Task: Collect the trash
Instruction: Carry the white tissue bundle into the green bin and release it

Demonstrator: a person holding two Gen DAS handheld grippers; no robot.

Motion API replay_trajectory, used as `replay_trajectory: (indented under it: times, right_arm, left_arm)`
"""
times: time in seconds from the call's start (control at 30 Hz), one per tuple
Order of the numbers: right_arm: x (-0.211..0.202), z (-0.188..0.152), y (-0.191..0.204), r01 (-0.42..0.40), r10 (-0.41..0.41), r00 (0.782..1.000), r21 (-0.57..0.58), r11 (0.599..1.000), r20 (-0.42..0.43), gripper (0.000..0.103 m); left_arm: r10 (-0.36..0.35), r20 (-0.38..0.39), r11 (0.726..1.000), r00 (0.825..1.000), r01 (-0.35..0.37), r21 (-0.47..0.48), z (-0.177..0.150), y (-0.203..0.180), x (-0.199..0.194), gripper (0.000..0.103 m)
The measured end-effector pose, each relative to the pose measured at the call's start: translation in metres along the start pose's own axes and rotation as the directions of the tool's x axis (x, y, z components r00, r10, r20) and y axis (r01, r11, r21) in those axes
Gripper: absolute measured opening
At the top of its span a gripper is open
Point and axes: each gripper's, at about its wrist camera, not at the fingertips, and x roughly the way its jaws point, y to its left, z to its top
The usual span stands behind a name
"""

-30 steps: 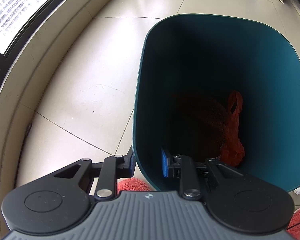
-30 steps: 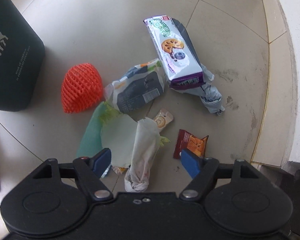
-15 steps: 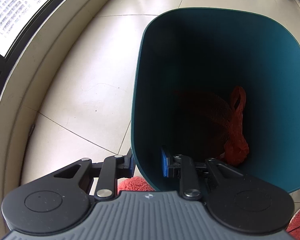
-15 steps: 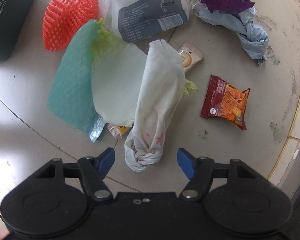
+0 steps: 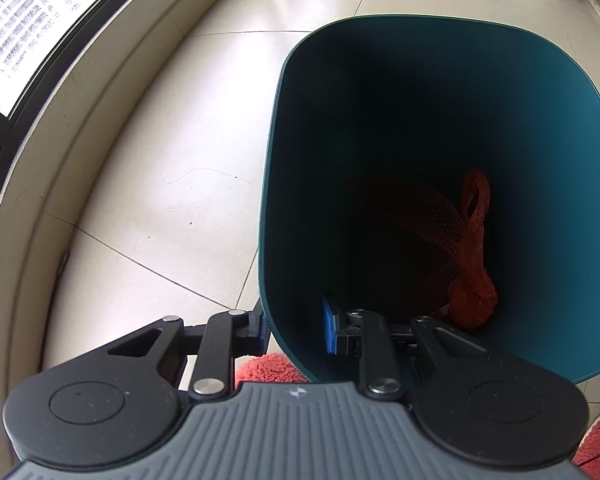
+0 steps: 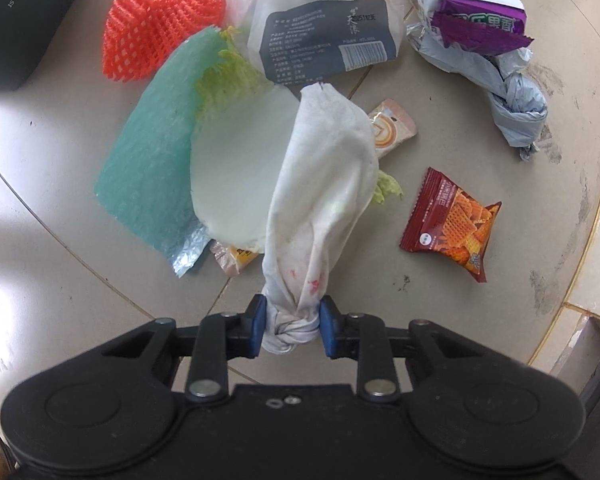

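The right gripper (image 6: 292, 326) is closing on the knotted end of the white crumpled tissue (image 6: 320, 184), which lies on the floor between its blue pads. Squeeze firmly before lifting. The left gripper (image 5: 296, 326) clamps the dark teal plastic bin (image 5: 540, 128) wall.

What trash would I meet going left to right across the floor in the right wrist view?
Orange net → green foam sheet → knotted white tissue → red snack packet → twisted grey bag. The right gripper is closing on the tissue's knot.
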Motion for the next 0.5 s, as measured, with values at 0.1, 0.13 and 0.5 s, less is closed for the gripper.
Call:
replay_trajectory:
  times: [0.1, 0.13, 0.5]
  right_arm:
    - [-0.02, -0.001, -0.001, 0.01, -0.01, 1.0, 0.004, 1.0, 0.014, 0.025]
    - [-0.029, -0.001, -0.001, 0.005, -0.005, 1.0, 0.002, 1.0, 0.024, 0.025]
    - [-0.19, 0.02, 0.021, -0.092, 0.102, 0.94, -0.046, 0.995, 0.326, 0.025]
  left_arm:
    - [-0.011, -0.004, 1.0, 1.0, 0.011, -0.011, 0.001, 0.003, 0.0, 0.024]
    - [-0.016, -0.007, 1.0, 1.0, 0.016, -0.018, 0.001, 0.005, 0.0, 0.024]
    - [-0.027, 0.006, 0.999, 1.0, 0.027, -0.028, 0.0, 0.013, -0.004, 0.024]
